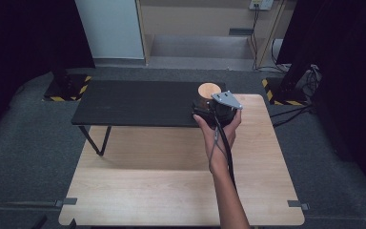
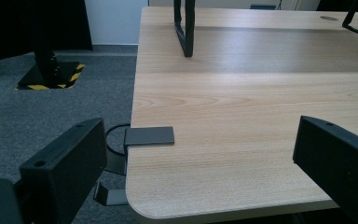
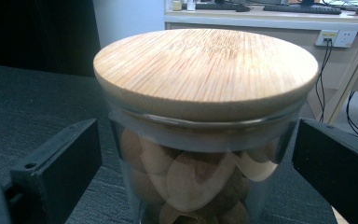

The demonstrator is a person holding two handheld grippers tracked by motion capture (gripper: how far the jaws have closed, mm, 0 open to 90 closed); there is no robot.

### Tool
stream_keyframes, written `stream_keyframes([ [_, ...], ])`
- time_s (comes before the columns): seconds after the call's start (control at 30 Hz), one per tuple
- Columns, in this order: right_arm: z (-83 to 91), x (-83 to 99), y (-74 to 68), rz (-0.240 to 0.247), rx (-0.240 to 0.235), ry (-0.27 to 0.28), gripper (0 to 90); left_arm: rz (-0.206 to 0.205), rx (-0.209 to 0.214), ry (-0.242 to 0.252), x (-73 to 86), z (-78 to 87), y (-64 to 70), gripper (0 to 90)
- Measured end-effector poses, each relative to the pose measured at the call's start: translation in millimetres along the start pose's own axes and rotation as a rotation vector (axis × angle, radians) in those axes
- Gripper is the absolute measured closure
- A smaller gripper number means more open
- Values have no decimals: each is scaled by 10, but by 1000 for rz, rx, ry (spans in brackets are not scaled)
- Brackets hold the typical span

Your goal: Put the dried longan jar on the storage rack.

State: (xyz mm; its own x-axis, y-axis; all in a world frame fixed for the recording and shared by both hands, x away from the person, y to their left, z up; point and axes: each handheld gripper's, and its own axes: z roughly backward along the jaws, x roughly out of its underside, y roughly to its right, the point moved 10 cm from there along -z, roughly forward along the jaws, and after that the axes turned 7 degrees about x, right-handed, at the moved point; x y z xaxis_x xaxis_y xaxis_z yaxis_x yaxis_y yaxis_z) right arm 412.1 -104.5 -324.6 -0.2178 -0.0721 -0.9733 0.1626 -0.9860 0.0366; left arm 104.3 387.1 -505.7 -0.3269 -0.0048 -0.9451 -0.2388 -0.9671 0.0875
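Where the black shelf board [image 1: 138, 102] meets the light wooden table [image 1: 171, 191] at its right end, a glass jar [image 1: 206, 100] standing upright on the dark board, topped by a round bamboo lid [image 1: 209, 89]. Just on the near side of the jar, the right gripper [image 1: 208, 113] held in a person's hand [image 1: 219, 131], a grey three-cornered plate [image 1: 227, 99] on top and a black cable [image 1: 225, 148] trailing back along the forearm. In the right gripper view, the jar [image 3: 200, 172] sitting between the two black jaws, spread wide, one on each side of the glass, with a visible gap on both sides; nothing clamped, no contact to be seen. Inside the jar, brown rounded pieces [image 3: 186, 182], pressed against the glass; kind not clear. Lid [image 3: 205, 70] flat and seated on the rim.

In the left gripper view, left gripper [image 2: 191, 163] likewise wide open and holding nothing, jaws straddling the near corner of the table [image 2: 242, 107]. At that corner's edge, a grey metal clamp plate [image 2: 149, 136]; beyond, on the tabletop, a black leg [image 2: 184, 25] of the shelf. Off the table's side, grey carpet [image 2: 51, 116] and a stand base with yellow-and-black striped edges [image 2: 51, 77].
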Motion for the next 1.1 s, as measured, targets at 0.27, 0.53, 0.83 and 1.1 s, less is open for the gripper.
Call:
stream_keyframes([
  [0.27, 51, -6, 18, -13, -10, -6, 5, -1, 2, 3, -10, 2, 4, 17],
  [0.53, 296, 33, -1, -12, -24, 14, 6, 0, 1, 8, -12, 7, 2, 17],
  [0.83, 930, 301, -66, -10, -28, 65, 7, -6, 8, 8, -21, -23, 4, 17],
  [1.1, 1338, 722, -65, -32, -16, 58, 10, -21, 19, 1, -35, -66, 15, 16],
])
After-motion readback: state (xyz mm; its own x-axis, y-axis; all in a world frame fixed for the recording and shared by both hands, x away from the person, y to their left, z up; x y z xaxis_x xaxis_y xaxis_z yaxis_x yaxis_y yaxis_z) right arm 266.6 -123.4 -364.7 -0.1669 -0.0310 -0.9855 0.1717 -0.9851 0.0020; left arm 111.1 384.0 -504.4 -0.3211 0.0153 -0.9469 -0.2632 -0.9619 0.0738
